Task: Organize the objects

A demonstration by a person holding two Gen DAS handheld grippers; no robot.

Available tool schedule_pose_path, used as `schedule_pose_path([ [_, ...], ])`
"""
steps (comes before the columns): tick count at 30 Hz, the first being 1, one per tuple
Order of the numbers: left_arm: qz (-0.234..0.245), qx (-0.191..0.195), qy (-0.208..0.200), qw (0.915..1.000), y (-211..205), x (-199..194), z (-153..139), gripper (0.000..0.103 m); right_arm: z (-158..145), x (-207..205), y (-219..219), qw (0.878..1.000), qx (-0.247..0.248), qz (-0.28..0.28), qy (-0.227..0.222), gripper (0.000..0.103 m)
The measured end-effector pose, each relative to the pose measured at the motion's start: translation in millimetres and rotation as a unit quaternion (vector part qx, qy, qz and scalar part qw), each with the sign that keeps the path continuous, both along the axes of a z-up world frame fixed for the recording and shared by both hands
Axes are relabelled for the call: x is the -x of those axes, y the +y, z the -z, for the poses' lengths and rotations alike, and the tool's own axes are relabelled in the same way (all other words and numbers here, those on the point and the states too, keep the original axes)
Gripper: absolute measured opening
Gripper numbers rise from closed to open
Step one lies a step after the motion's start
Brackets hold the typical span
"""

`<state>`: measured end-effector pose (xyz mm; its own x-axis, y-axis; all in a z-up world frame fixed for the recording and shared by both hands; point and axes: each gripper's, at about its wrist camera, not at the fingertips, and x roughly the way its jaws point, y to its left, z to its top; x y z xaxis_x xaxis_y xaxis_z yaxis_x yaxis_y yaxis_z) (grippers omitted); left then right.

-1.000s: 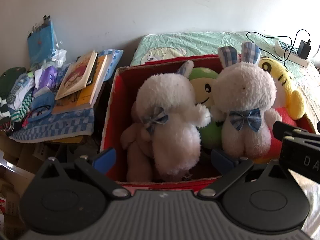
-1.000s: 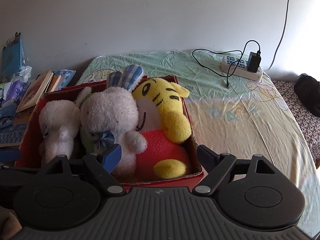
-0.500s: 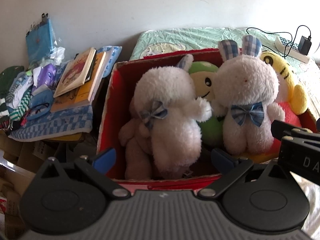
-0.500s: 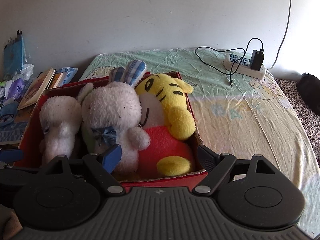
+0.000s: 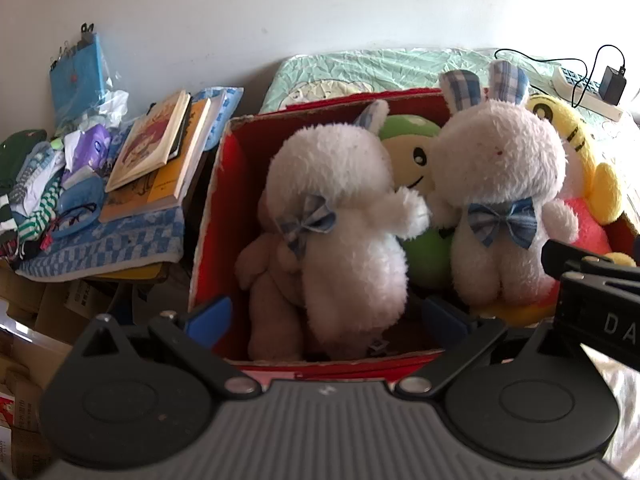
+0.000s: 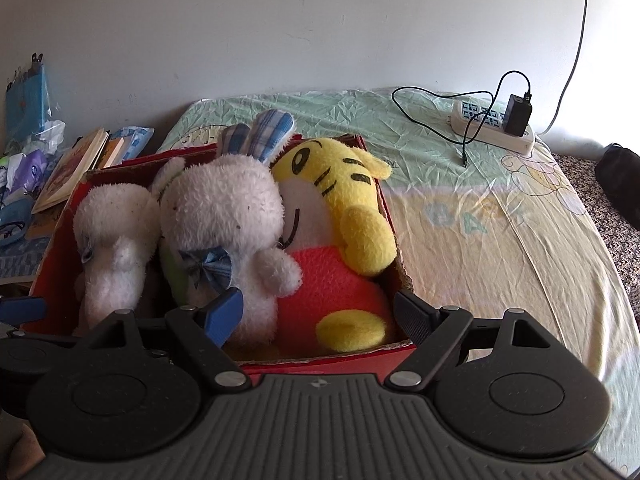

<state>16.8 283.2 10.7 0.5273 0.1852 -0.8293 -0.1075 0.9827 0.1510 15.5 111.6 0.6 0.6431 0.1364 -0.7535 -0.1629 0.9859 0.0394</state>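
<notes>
Both tongs, left tongs [image 5: 326,314] and right tongs [image 6: 318,312], gape wide and hold nothing, low in frame before the red box [image 6: 60,248] on the bed [image 6: 500,248]. We judge packing nearly done; we should press the two white rabbits [image 5: 500,184] down gently, centre frame, without tipping the yellow tiger [image 6: 352,216].

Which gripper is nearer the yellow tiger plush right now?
Right. The right gripper hangs open just before the yellow tiger plush; the left gripper sits open farther left, in front of the left white bunny.
</notes>
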Motion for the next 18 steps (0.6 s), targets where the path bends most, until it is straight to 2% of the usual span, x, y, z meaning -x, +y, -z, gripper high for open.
schedule_pose_path([
  [18, -0.002, 0.000, -0.002, 1.0000, 0.2, -0.1, 0.8, 0.102, 1.9, -0.2, -2.1, 1.000, -0.001, 0.001, 0.000, 0.084],
])
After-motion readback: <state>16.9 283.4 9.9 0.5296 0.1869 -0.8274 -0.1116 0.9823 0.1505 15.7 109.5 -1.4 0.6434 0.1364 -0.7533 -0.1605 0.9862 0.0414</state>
